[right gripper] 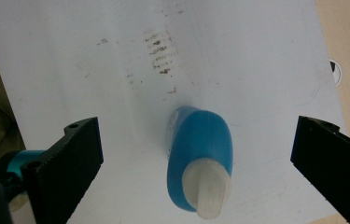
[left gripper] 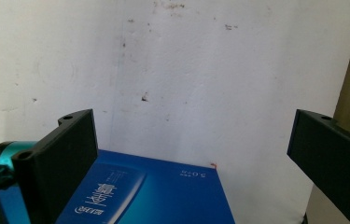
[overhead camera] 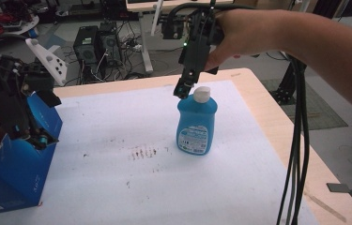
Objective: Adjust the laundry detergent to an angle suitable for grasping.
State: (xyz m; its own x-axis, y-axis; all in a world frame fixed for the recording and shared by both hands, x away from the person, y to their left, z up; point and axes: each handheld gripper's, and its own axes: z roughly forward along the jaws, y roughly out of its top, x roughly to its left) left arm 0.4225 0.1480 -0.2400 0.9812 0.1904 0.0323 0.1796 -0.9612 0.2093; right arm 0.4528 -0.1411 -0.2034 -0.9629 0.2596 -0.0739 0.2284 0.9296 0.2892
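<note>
Your right gripper (overhead camera: pixel 183 89) hangs with its jaws spread wide and nothing between the pads, just above and beside the white cap of the blue plastic bottle with a printed label (overhead camera: pixel 196 123); in the right gripper view that bottle (right gripper: pixel 201 161) sits between the two black jaws with clear space on both sides, so you touch it nowhere. The bottle stands upright on the white, stained sheet that covers the table (overhead camera: pixel 131 183), a little to the right of a patch of brown marks (overhead camera: pixel 143 152). Your right hand (overhead camera: pixel 239 35) comes in from behind and to the right of the bottle, with black cables (overhead camera: pixel 295 140) hanging down well to the bottle's right. Your left gripper (overhead camera: pixel 26 119) is well to the left of the bottle, its jaws likewise wide apart and empty, poised over the open top of a dark blue cardboard box with white lettering (overhead camera: pixel 21 173). In the left gripper view the box's printed face (left gripper: pixel 144 196) lies below and between the jaws, closer to the left jaw, and whether that jaw touches it you cannot tell. The pale wooden tabletop (overhead camera: pixel 258 93) shows beyond the sheet, behind and to the right of the bottle.
</note>
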